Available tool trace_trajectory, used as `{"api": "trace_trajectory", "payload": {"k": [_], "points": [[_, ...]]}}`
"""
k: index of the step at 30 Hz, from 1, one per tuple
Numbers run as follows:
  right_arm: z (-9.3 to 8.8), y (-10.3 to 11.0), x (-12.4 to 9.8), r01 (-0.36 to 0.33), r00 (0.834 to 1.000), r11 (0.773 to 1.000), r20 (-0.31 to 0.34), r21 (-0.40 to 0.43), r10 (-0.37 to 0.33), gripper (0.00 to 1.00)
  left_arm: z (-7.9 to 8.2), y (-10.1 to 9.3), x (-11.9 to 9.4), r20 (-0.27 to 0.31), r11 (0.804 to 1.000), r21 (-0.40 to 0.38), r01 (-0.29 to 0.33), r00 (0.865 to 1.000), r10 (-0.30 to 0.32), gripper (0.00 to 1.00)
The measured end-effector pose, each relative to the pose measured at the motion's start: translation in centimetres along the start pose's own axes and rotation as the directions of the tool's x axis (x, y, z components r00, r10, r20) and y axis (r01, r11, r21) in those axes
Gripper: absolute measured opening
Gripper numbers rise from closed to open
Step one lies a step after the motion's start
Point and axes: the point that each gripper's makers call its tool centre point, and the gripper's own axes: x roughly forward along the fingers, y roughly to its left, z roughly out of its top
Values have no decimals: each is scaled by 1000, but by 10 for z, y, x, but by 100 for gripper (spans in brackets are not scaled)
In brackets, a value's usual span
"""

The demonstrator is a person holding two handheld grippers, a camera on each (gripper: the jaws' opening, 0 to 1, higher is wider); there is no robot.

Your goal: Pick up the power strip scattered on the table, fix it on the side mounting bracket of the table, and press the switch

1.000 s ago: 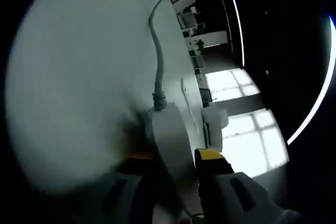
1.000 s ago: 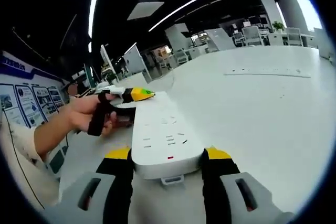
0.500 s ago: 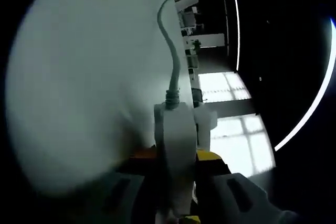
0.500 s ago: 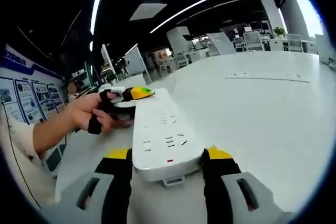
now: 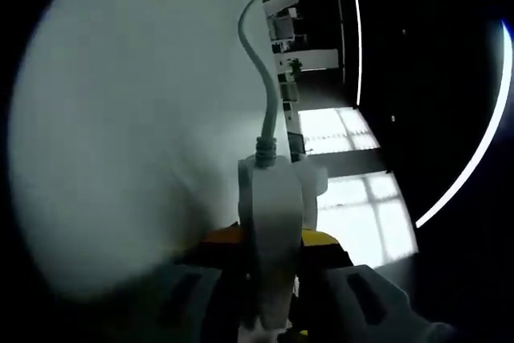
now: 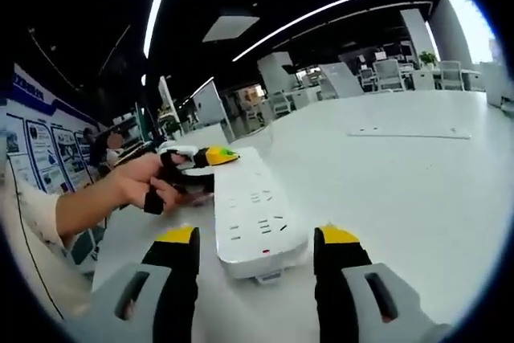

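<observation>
Power strip (image 6: 255, 224) sits lower centre of the right gripper view, flat on the white bench (image 6: 418, 190), sockets up, red mark at its near end. Right tongs (image 6: 259, 247) straddle that near end but jaws look spread, gaps both sides, so open, not gripping. At the strip's far end, centre left of frame, the left tongs (image 6: 210, 156) w/ yellow tip meet it, held by the person's hand (image 6: 148, 186).

Left gripper view: strip (image 5: 271, 222) seen end-on, bottom centre, clamped btwn the left tongs (image 5: 269, 238), closed on the strip. Cable (image 5: 263, 78) runs from its top up toward upper centre across the bench (image 5: 120, 118). Bright windows (image 5: 353, 182) at right of frame.

Risks, as I judge:
- One-end hold only; strip is long, so a lift from the left tongs alone could let it pivot or slip out.
- Cable trails over the bench; drag or a snag could yank the strip off line on the way to the side bracket.
- Bracket can't be made out here, so alignment is blind for now.
- If the right tongs close off-centre they may hit the switch early or skew the strip.
</observation>
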Motion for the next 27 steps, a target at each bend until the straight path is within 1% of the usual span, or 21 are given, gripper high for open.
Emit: {"api": "trace_trajectory", "payload": {"k": [3,5,10,12,14,17,20,22,25,27], "points": [[4,5,-4,-6,1000,1000,17,-1,6,53,0,0,-3,4,1000,4,7,1000,-7,26],[7,9,-6,-8,999,1000,35,-8,9,53,2,1,-4,3,1000,4,12,1000,-12,26],[13,16,-11,-9,998,1000,55,-18,10,53,4,1,-10,-6,1000,-3,18,1000,-18,26],[14,19,-13,-11,998,1000,59,-23,12,53,6,-1,-13,-9,1000,1,24,1000,-24,26],[15,20,-14,-8,998,1000,64,-26,9,53,2,-7,-16,-13,999,-5,40,999,-40,26],[17,23,-16,-12,997,1000,80,-21,13,53,8,-14,-21,-15,998,-15,67,998,-67,26],[22,26,-18,-10,995,1000,102,-16,11,53,15,-17,-28,-15,996,-18,84,996,-85,26],[26,29,-18,-12,993,1000,116,-15,13,53,13,-23,-33,-23,994,-33,100,995,-101,26],[31,31,-19,-11,991,1000,134,-11,12,53,15,-25,-38,-26,994,-29,109,994,-109,26],[35,34,-20,-8,989,1000,148,-9,9,52,17,-24,-46,-33,993,-26,119,992,-119,26]]}}
